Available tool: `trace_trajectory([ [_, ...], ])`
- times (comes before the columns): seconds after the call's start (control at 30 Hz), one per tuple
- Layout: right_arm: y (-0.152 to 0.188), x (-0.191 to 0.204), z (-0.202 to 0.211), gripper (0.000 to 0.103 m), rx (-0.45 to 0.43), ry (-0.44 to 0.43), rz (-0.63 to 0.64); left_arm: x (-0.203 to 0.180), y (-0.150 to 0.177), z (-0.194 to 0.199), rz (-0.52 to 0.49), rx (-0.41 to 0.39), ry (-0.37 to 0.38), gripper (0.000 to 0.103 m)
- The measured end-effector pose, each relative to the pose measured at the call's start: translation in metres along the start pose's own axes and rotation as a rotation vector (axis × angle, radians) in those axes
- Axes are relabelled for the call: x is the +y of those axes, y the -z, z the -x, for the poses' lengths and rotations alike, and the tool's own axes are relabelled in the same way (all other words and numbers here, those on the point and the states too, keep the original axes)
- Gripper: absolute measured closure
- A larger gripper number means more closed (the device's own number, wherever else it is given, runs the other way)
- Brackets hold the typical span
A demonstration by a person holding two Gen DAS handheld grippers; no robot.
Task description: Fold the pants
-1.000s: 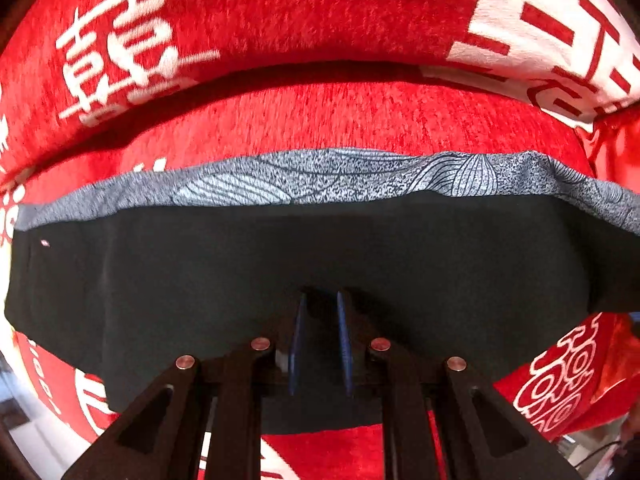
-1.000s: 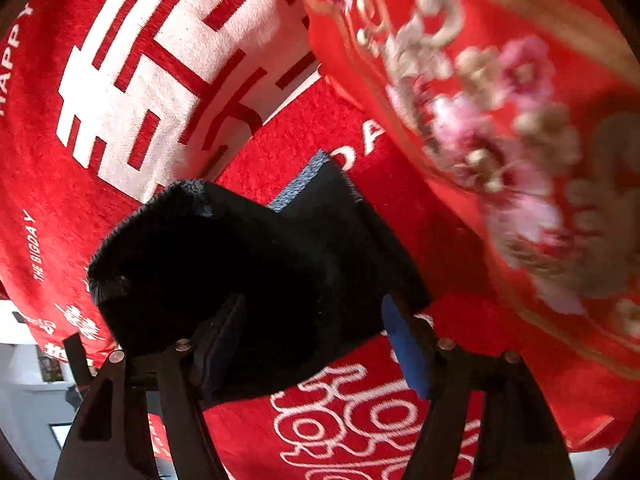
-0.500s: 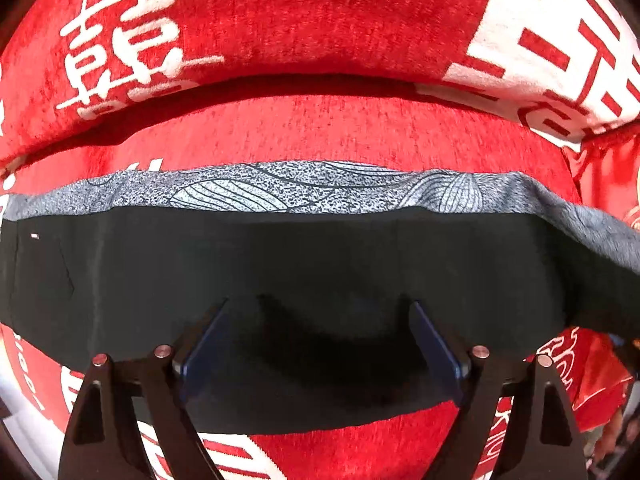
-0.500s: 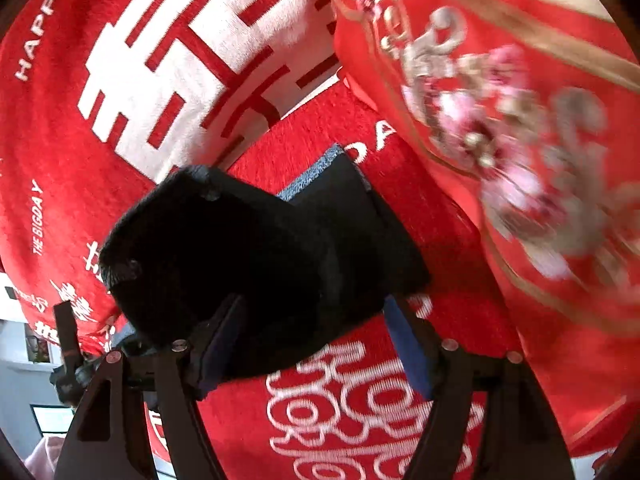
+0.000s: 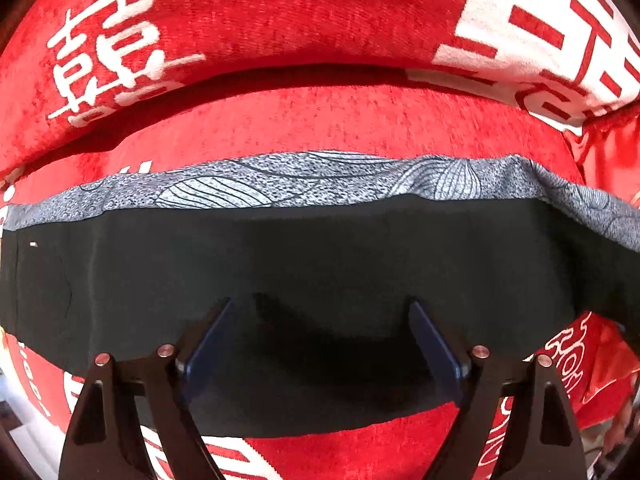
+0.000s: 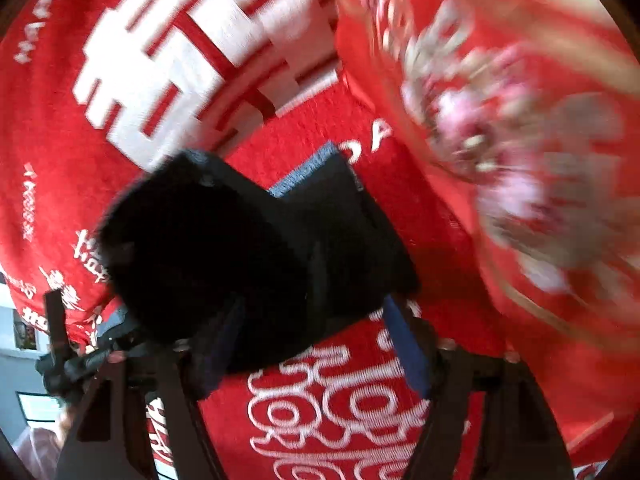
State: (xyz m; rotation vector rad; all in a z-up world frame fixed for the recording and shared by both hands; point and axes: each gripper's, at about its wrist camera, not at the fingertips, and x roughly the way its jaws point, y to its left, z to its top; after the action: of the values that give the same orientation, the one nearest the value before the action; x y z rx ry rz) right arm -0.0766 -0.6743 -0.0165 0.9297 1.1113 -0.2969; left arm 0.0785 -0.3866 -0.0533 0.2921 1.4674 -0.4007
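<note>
The black pants lie folded flat on the red sofa seat, with a grey leaf-patterned band along their far edge. My left gripper is open just above the near part of the pants, holding nothing. In the right wrist view the pants show from one end, with a grey corner peeking out. My right gripper is open and empty over that end. A black rounded shape, probably the other gripper, hides the pants' left part.
The red sofa back with white characters rises right behind the pants. A red embroidered cushion stands to the right, blurred. The seat's front edge is close below my left gripper. Room floor shows at the lower left.
My left gripper opened from shut and let go of the pants, which now lie flat. My right gripper stayed open and drew back a little; its view is blurred by motion.
</note>
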Motion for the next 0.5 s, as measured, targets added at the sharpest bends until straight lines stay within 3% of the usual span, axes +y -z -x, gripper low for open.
trace_trajectory([
  [0.03,-0.002,0.000,-0.003,0.058,0.013,-0.027,-0.015,0.000,0.001,0.003,-0.004,-0.003,0.003,0.014],
  [0.17,0.006,0.002,0.035,0.055,-0.066,-0.030,-0.038,0.005,0.000,0.016,-0.013,-0.034,-0.010,0.014],
  [0.23,0.018,0.002,0.061,0.031,-0.107,-0.010,-0.042,0.009,0.000,0.019,-0.002,-0.040,-0.007,0.014],
  [0.3,0.032,0.001,0.075,0.024,-0.105,0.006,-0.029,0.012,-0.001,0.019,0.007,-0.042,-0.006,0.014],
  [0.4,0.040,0.003,0.064,0.024,-0.033,0.038,0.025,0.008,-0.003,0.016,0.001,-0.041,-0.013,0.014],
  [0.5,0.027,-0.002,0.043,0.024,-0.042,0.018,0.014,0.002,-0.005,0.014,-0.008,-0.046,-0.009,0.014],
])
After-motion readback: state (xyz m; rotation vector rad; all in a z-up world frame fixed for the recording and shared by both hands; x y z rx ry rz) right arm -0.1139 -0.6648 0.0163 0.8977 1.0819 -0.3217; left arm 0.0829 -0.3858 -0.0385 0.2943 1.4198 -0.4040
